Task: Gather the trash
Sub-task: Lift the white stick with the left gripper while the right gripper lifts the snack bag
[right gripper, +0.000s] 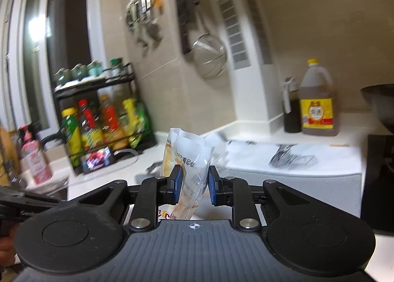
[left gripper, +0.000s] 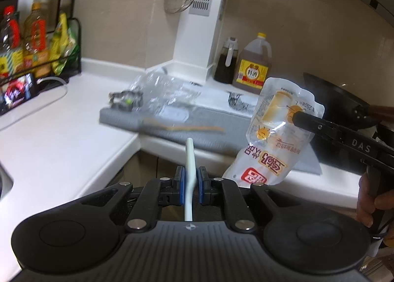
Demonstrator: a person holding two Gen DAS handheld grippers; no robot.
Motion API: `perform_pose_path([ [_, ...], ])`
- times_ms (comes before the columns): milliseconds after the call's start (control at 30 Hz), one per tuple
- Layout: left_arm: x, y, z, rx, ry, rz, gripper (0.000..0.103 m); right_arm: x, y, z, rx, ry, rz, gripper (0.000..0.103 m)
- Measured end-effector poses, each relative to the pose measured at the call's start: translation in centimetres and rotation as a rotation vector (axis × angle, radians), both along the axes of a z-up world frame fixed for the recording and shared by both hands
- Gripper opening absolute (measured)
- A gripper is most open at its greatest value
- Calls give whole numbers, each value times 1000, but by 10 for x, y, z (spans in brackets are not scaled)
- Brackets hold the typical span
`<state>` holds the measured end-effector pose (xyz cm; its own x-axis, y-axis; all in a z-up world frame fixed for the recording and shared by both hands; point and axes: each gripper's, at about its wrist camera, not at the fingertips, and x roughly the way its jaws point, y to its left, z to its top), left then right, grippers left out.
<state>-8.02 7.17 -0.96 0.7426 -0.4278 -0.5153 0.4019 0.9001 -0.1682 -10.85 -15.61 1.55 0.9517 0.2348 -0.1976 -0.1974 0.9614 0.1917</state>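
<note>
"DAS" on right gripper (left gripper: pixel 294 116); pouch (left gripper: pixel 278 131) "250"

Pale straw (left gripper: pixel 189 168) upright; printed plastic pouch (left gripper: pixel 278 131) aloft, crumpled.

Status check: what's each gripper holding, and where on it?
Left gripper pinches a white straw near its lower-middle. Right gripper clamps an empty printed pouch across its middle.

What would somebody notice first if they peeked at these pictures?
Probably the crinkly printed pouch held up in the right hand-held gripper, in front of the counter. Next, the white straw pinched in the left hand-held gripper. Behind, a big yellow-capped oil jug stands by the wall.
</note>
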Motion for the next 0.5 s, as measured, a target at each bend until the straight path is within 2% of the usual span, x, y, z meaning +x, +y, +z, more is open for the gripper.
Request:
perform_pose_path([
  [500, -43, 24, -51, 13, 68, 110, 11, -19, 47, -66, -130, 190, 84, 24],
])
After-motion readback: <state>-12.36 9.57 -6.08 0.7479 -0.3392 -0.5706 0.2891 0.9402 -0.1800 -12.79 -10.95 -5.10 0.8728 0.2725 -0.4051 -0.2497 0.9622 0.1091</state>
